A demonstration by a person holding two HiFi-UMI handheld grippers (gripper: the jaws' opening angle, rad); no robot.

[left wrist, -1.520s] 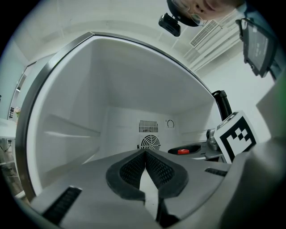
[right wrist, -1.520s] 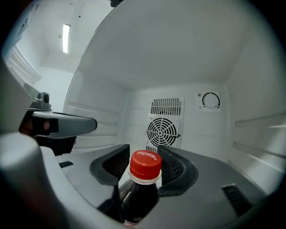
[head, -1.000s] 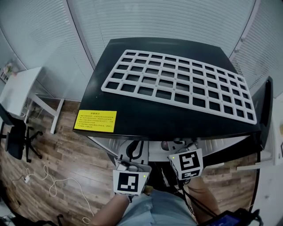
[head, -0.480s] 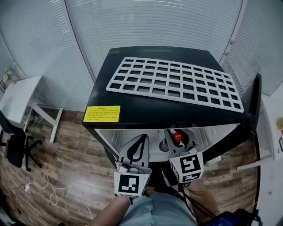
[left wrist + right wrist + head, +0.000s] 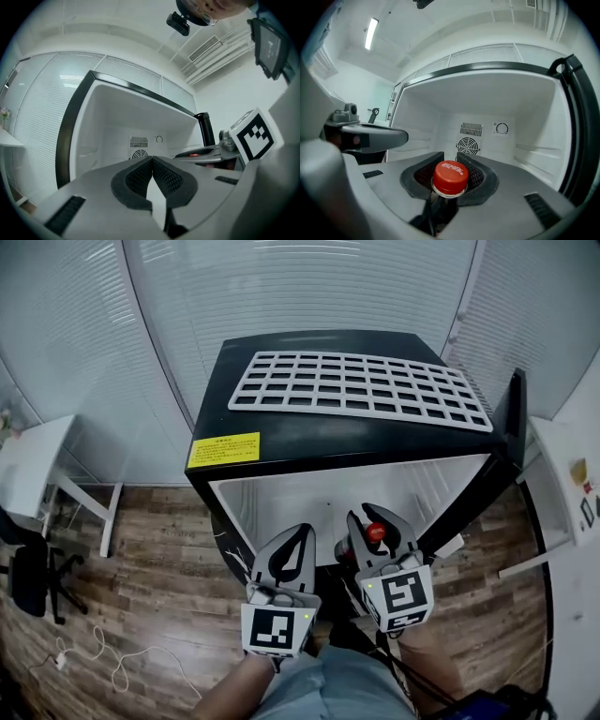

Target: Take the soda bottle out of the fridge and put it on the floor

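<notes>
The soda bottle (image 5: 375,532), dark with a red cap, stands upright between my right gripper's (image 5: 375,519) jaws, just in front of the open black fridge (image 5: 328,442). In the right gripper view the pads press on the neck below the red cap (image 5: 450,176), so the right gripper (image 5: 450,157) is shut on the bottle. The bottle's body is hidden below the jaws. My left gripper (image 5: 298,535) hovers beside it to the left. Its jaws (image 5: 152,160) touch with nothing between them. The white fridge interior (image 5: 487,108) lies beyond both grippers.
A white grid rack (image 5: 361,390) lies on the fridge top, with a yellow label (image 5: 223,449) at its front left. The fridge door (image 5: 511,427) hangs open at the right. On the wooden floor (image 5: 159,596) stand a white desk (image 5: 37,465) and an office chair (image 5: 33,577).
Both grippers have come back out from under the fridge top toward me, the right one bringing the red-capped bottle along. The fridge's white interior has come into the head view.
</notes>
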